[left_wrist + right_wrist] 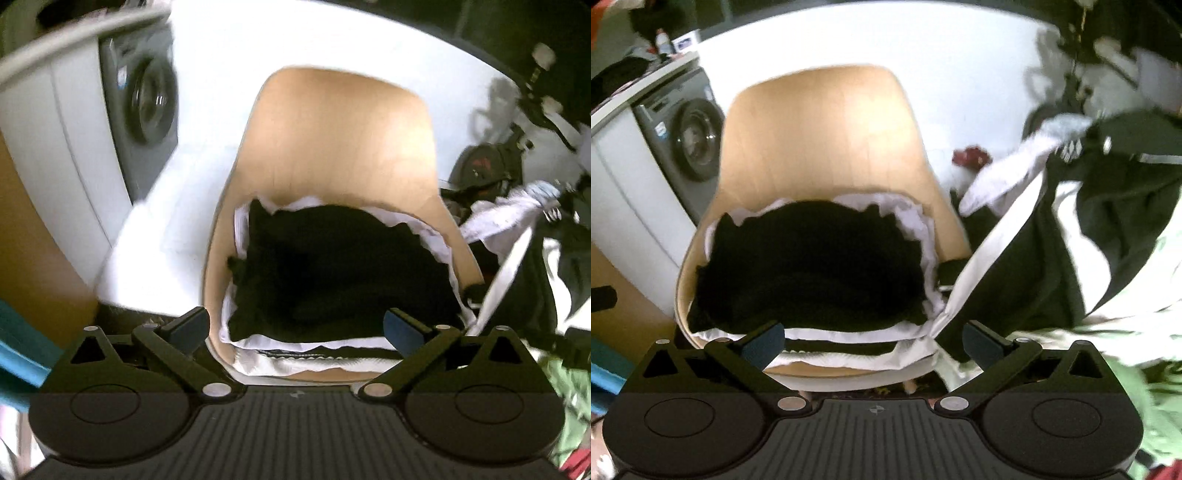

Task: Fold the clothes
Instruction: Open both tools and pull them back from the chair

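Both hand-held grippers hang spread and empty: the left hand-held gripper [295, 326] and the right hand-held gripper [873, 341] each show a wide gap between their fingers with no cloth in it. Straight ahead of both, just past the fingertips, a wooden chair [332, 140] carries a stack of folded clothes [332, 269] on its seat, with a black garment [812, 266] on top and white layers [849, 338] showing beneath it at the front edge. That pile looks flat and squared, so I judge that part of the job done. Off to the right of each hand-held gripper lies a loose heap of unfolded clothes [1108, 221], black and white pieces tangled together, with a pale green item [1145, 391] nearest the right one. A washing machine [147, 110] stands beyond the chair, to the left. What remains, as far as can be seen, is the heap: picking one piece out, spreading it, folding it, and adding it to the stack. How many pieces the heap holds cannot be told through the blur.
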